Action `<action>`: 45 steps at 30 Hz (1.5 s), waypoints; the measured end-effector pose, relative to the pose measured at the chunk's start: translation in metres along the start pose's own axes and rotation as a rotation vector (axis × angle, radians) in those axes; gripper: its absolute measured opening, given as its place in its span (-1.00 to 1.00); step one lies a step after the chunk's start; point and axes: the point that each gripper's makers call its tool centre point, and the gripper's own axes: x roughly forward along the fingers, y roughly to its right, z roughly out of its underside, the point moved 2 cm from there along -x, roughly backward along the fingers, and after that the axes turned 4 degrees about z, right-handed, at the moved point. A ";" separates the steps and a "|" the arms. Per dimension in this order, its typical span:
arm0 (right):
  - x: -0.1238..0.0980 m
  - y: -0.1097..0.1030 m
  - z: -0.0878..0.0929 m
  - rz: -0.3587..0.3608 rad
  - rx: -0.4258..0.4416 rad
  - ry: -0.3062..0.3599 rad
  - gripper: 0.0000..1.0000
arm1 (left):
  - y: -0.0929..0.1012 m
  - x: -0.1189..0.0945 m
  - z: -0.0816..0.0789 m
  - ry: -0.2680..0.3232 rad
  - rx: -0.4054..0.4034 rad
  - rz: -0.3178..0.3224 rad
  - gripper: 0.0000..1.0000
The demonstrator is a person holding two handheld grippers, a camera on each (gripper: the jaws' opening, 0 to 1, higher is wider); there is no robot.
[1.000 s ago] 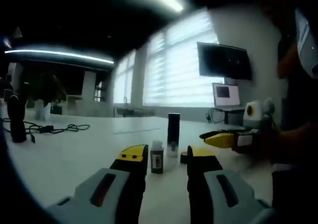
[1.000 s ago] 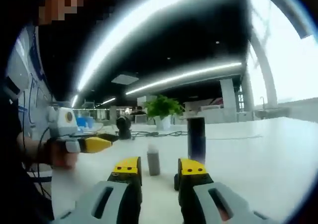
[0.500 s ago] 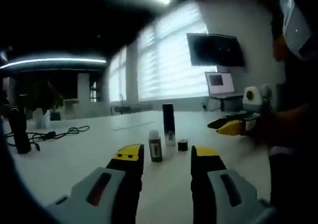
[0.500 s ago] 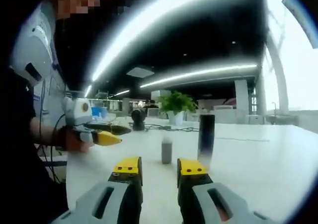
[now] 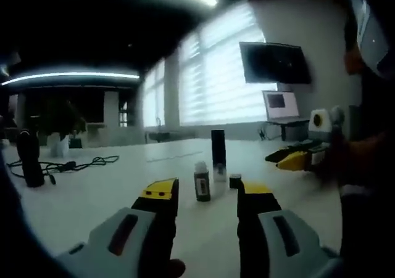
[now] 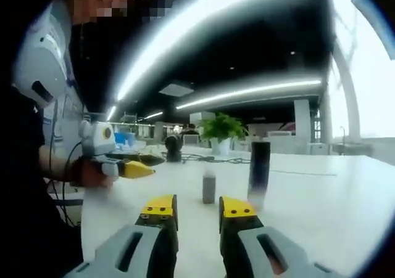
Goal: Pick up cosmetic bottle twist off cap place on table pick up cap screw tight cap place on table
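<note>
A small grey cosmetic bottle stands upright on the white table. Behind it rises a tall black bottle. A small black cap lies on the table right beside them. My left gripper is open, low over the table, its jaws short of the small bottle and holding nothing. My right gripper is open too, its jaws closer together and empty, a little before the bottles. Each gripper shows in the other's view, held by a hand: the right one, the left one.
Black cables and a dark upright object lie at the table's far left. A potted plant stands at the far edge. A wall screen and a laptop are behind. The person's body is close by.
Both views have shifted a little with the hands. The bottles and the cap stand where they were. Both grippers stay open and empty.
</note>
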 end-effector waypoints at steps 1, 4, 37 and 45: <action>0.000 0.001 0.000 0.005 0.001 0.001 -0.62 | 0.003 0.001 0.002 -0.003 -0.049 0.016 -0.47; 0.000 0.003 -0.001 0.012 0.003 0.007 -0.62 | 0.000 0.006 0.005 -0.026 -0.042 0.008 -0.47; 0.000 0.007 -0.007 0.044 0.006 0.030 -0.69 | -0.010 0.076 0.039 -0.163 -0.095 -0.030 -0.40; 0.000 0.009 -0.007 0.047 0.010 0.034 -0.69 | -0.016 0.091 0.045 -0.186 -0.088 -0.052 -0.44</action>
